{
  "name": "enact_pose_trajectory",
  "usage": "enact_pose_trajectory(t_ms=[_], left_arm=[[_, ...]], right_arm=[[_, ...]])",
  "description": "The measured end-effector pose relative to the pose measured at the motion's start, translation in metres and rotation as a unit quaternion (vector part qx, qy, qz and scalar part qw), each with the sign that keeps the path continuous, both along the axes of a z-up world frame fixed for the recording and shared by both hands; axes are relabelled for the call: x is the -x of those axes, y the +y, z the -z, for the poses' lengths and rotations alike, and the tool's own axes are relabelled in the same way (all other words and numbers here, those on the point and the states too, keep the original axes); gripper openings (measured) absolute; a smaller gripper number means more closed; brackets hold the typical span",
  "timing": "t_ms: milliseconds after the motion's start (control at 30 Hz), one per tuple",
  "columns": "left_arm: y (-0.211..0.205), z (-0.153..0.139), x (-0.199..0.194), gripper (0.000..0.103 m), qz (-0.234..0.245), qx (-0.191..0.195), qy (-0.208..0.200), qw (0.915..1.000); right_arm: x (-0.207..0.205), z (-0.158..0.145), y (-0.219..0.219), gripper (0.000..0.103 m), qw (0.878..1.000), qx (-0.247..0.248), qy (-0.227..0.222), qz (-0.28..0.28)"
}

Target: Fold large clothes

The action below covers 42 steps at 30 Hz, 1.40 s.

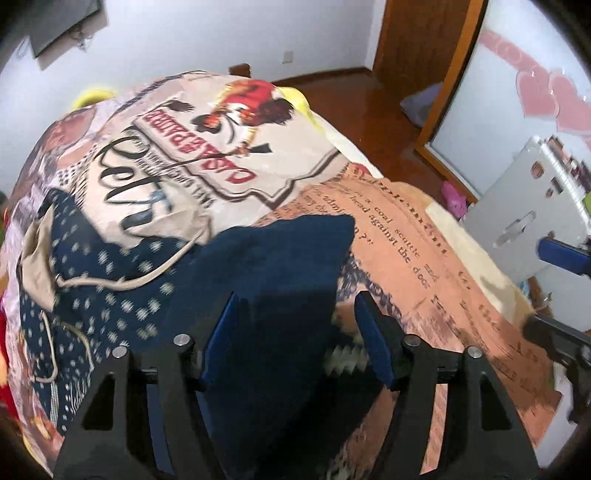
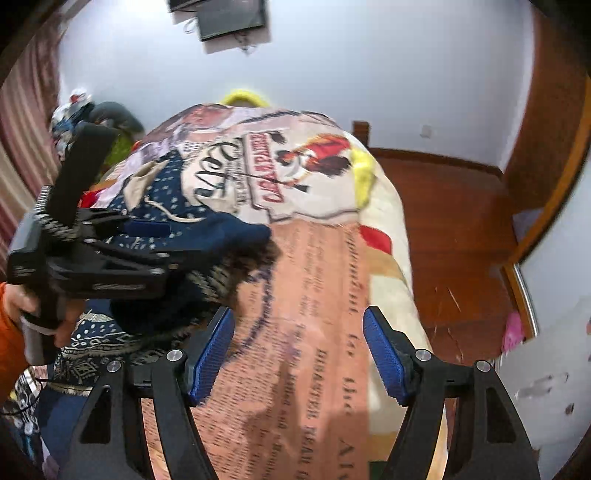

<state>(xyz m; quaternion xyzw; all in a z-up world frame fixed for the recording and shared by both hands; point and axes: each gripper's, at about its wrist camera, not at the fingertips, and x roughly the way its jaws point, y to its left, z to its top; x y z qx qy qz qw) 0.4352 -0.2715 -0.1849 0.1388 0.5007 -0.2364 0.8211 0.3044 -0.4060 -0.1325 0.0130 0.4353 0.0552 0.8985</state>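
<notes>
Navy fabric dominates the near left of both views: a dark blue garment [image 1: 280,258] with a white-dotted panel, a beige lining and a pale drawstring [image 1: 147,275] lies on a bed covered by a printed bedspread [image 1: 413,236]. We see the spread's salmon newsprint panel on the right and its cream panel with a red rooster figure [image 1: 255,99] farther away.

In the left wrist view, the left gripper [image 1: 293,317] hangs over the plain navy part of the garment. We find its blue-padded fingers [image 1: 373,332] spread wide, the cloth lying below and between them; whether they touch it we cannot tell, and nothing is pinched.

In the right wrist view, the right gripper [image 2: 299,343] sits over the salmon newsprint panel, just right of the garment's patterned hem [image 2: 110,343]. Its blue pads [image 2: 384,350] also stand wide apart with nothing between them but the bedspread beneath. We note the left gripper [image 2: 147,230] at the left of this view, its black body over the navy cloth [image 2: 236,232] and a hand [image 2: 55,317] on its handle.

Wooden floor [image 2: 454,236] lies to the right of the bed, with a wood-framed mirror [image 1: 517,92] at far right and a white wall [image 2: 332,66] beyond. A dark screen [image 2: 229,16] is mounted on that wall.
</notes>
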Motion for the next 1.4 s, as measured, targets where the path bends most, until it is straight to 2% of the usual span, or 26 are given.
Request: enact_pose_trajectory(t_ms=[67, 100, 167, 333, 433, 533, 633, 767, 967, 1067, 1167, 1233, 1300, 1400], left_arm=[[-0.009, 0.008, -0.002, 0.027, 0.002, -0.026, -0.008, 0.9996], [-0.010, 0.009, -0.002, 0.022, -0.001, -0.031, -0.015, 0.9994], [-0.002, 0.002, 0.000, 0.011, -0.007, -0.012, -0.027, 0.9995], [0.045, -0.045, 0.007, 0.009, -0.038, 0.045, -0.065, 0.9962], [0.084, -0.075, 0.010, 0.009, -0.063, 0.064, -0.091, 0.9918], [0.129, -0.091, 0.010, 0.009, -0.094, 0.072, -0.105, 0.9874], [0.178, -0.095, 0.010, 0.009, -0.135, 0.058, -0.120, 0.9818], [0.239, -0.083, 0.013, 0.008, -0.181, 0.059, -0.110, 0.9755], [0.310, -0.043, 0.027, 0.008, -0.225, 0.039, -0.102, 0.9683], [0.341, -0.019, 0.037, 0.008, -0.252, 0.031, -0.096, 0.9625], [0.367, 0.000, 0.045, 0.008, -0.270, 0.037, -0.086, 0.9584], [0.383, 0.017, 0.050, 0.008, -0.281, 0.043, -0.067, 0.9565], [0.393, 0.034, 0.052, 0.009, -0.284, 0.047, -0.033, 0.9570], [0.404, 0.059, 0.056, 0.018, -0.284, 0.055, 0.023, 0.9570]], right_arm=[[-0.001, 0.003, -0.006, 0.070, 1.000, -0.009, 0.005, 0.006], [-0.001, 0.005, -0.008, 0.070, 1.000, -0.014, 0.006, 0.008], [-0.002, 0.007, -0.010, 0.070, 1.000, -0.021, 0.008, 0.009], [-0.009, 0.013, 0.002, 0.070, 1.000, -0.023, 0.013, -0.006], [-0.016, 0.014, 0.015, 0.070, 0.999, -0.026, 0.015, -0.020], [-0.023, 0.012, 0.034, 0.070, 0.999, -0.025, 0.013, -0.041], [-0.031, 0.011, 0.055, 0.070, 0.998, -0.019, 0.012, -0.061], [-0.044, 0.012, 0.083, 0.070, 0.996, -0.018, 0.020, -0.086], [-0.067, 0.026, 0.117, 0.070, 0.993, -0.022, 0.049, -0.100], [-0.085, 0.041, 0.128, 0.070, 0.992, -0.038, 0.079, -0.090], [-0.097, 0.055, 0.132, 0.070, 0.987, -0.078, 0.115, -0.079], [-0.101, 0.061, 0.133, 0.070, 0.983, -0.108, 0.131, -0.074], [-0.104, 0.067, 0.135, 0.070, 0.981, -0.118, 0.140, -0.071], [-0.105, 0.075, 0.145, 0.070, 0.981, -0.102, 0.149, -0.077]])
